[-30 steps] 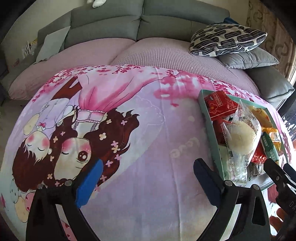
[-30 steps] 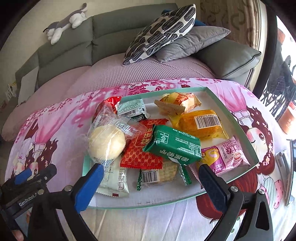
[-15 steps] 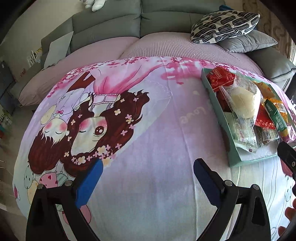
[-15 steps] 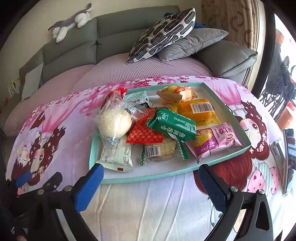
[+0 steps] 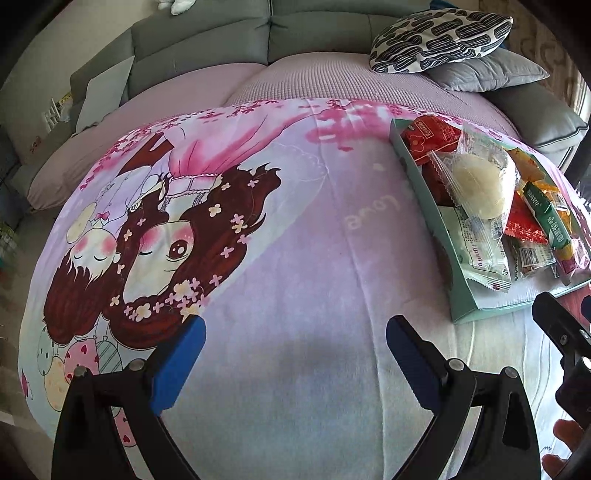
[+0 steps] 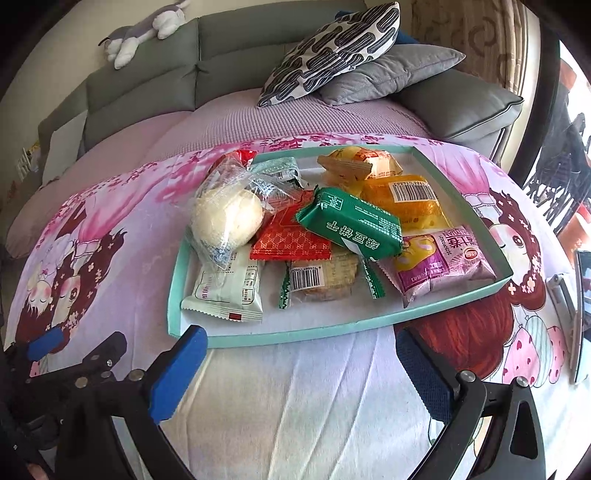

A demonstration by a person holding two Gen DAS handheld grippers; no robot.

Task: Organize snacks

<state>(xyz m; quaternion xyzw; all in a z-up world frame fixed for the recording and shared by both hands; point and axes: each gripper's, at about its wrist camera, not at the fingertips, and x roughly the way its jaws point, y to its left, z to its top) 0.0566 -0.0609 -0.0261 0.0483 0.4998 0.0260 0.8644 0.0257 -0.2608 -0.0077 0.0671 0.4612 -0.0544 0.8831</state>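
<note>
I see both sets of fingers spread and empty: right gripper [image 6: 299, 363] squared just short of the teal tray [image 6: 295, 338] heaped with snack packets [image 6: 349, 223], probably lining up a pick, left gripper [image 5: 295, 350] over bare blanket [image 5: 295, 258]

A home living room. Grey sofa [image 6: 229, 70] running along the wall, patterned cushion [image 6: 332, 48] and grey cushion [image 6: 391, 72] leaning at its right end, plush toy [image 6: 144, 31] lying on its backrest. In front of the sofa, cartoon-print cloth [image 5: 295, 277] covering a low surface, snack tray [image 6: 295, 338] sitting on it. Curtain [image 6: 476, 37] hanging behind the sofa's right end.
</note>
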